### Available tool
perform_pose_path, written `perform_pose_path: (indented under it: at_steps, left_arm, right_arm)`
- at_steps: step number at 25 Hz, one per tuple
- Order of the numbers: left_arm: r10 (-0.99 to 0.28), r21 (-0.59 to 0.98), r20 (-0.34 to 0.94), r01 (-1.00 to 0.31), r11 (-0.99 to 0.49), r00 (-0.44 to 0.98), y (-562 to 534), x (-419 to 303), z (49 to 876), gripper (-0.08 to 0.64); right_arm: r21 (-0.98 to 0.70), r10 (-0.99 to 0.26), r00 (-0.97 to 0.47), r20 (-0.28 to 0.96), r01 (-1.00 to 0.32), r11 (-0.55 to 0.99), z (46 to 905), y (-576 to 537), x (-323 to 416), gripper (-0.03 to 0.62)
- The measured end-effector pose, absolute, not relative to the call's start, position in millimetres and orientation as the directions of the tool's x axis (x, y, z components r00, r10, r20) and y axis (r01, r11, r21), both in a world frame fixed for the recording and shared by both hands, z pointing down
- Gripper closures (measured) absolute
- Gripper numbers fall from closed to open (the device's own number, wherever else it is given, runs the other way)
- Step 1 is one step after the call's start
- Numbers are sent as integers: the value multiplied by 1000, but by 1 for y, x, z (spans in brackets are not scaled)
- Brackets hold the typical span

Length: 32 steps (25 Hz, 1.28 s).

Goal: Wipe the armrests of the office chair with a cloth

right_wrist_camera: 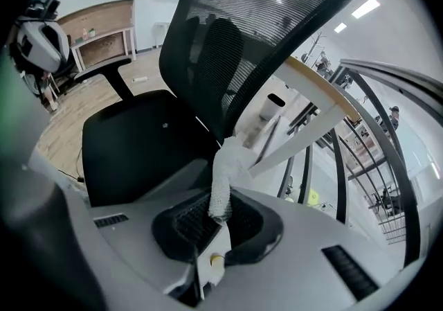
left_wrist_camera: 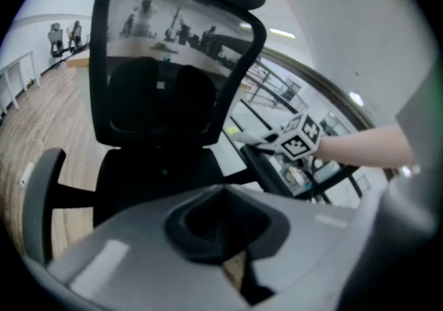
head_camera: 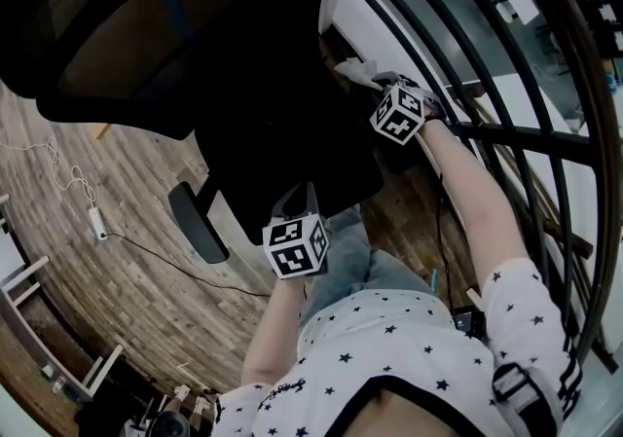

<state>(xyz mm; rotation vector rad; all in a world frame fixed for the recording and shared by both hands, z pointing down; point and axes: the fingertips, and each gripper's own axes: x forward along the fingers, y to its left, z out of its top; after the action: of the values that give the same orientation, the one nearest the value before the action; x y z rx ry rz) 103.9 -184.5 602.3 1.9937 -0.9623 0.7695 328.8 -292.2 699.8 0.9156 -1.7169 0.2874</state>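
Observation:
The black office chair stands right in front of me, seen from above. One padded armrest juts out at its left side. My right gripper is at the chair's right side, shut on a white cloth; the armrest there is mostly hidden under it. From the right gripper view the cloth rises out of the closed jaws toward the mesh backrest. My left gripper hovers over the seat's front edge, shut with nothing in it. The left gripper view shows the right gripper holding the cloth on the right armrest.
Black curved railing bars run close along the right, behind the chair's right side. A white desk edge passes just behind the backrest. A power strip and cable lie on the wooden floor at the left.

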Motion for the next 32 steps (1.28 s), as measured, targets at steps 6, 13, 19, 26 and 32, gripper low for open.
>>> perform_pose_path:
  at_steps: [6,13,19,26,32]
  left_arm:
    - [-363,377,768,-831,-410,528,-184,100,601,555]
    - [-375,375,765,-836,-402,524,-179,97,600,555]
    - [-374,376,762,-831,-409,529,-168,100,599,555]
    - [-377,372,760,-830,-416,529,-156,102,595,555]
    - [-380,369,757,-827,-424,532,-150,107,593,555]
  right_arm:
    - [235,-394,-86,915,-679,695,701,-290,327,561]
    - [219,-371,-94,924,-665,714,701,-283,323,563]
    - [217,-363,-102,926,-643,734,701,-271,318,563]
    - [201,-351,-121,928,-632,749,700,-254,313,563]
    - [197,-340,-127,932,-609,768,700,-243,311,563]
